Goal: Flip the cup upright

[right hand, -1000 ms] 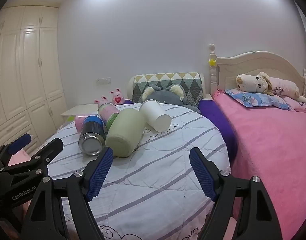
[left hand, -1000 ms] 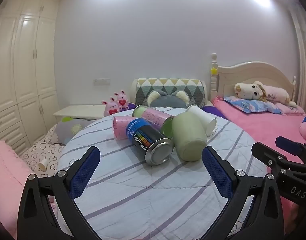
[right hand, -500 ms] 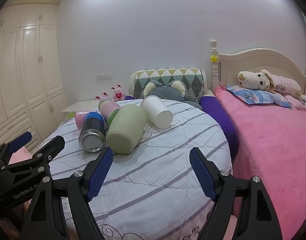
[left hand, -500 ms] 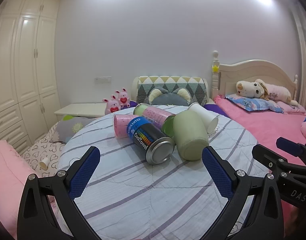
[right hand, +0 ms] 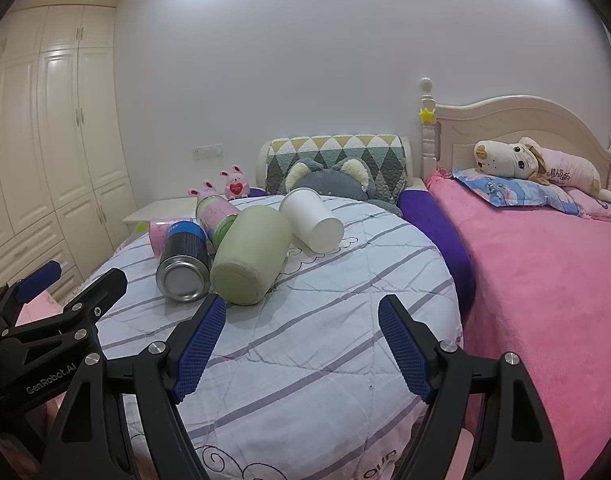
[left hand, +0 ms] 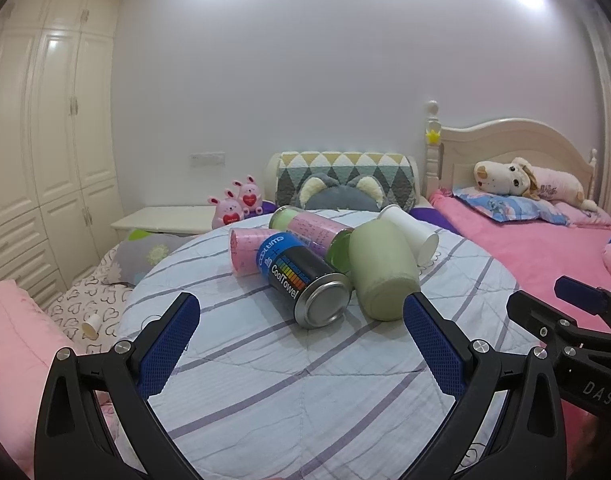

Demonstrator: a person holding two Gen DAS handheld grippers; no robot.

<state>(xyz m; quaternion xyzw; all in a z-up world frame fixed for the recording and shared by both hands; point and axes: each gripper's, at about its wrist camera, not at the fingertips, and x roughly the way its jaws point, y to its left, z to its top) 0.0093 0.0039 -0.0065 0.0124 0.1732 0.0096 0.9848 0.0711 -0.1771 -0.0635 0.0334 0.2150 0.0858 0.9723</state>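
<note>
Jaws of the left gripper [left hand: 301, 328] and right gripper [right hand: 302, 334] are held wide apart, empty. On the striped bench [right hand: 305, 340], the white cup [right hand: 311, 218] is seen lying sideways, touching the green jar [right hand: 249, 254].

White paper cup [right hand: 311, 219] [left hand: 411, 233] lies on its side on striped cloth, touching the pale green container.

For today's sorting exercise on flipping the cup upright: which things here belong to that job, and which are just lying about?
Belonging to the job:
white cup, lying on its side
left gripper, open
right gripper, open

Just lying about:
CoolTowel can
green container
pink cup
pink-and-green bottle
plush dog
</note>
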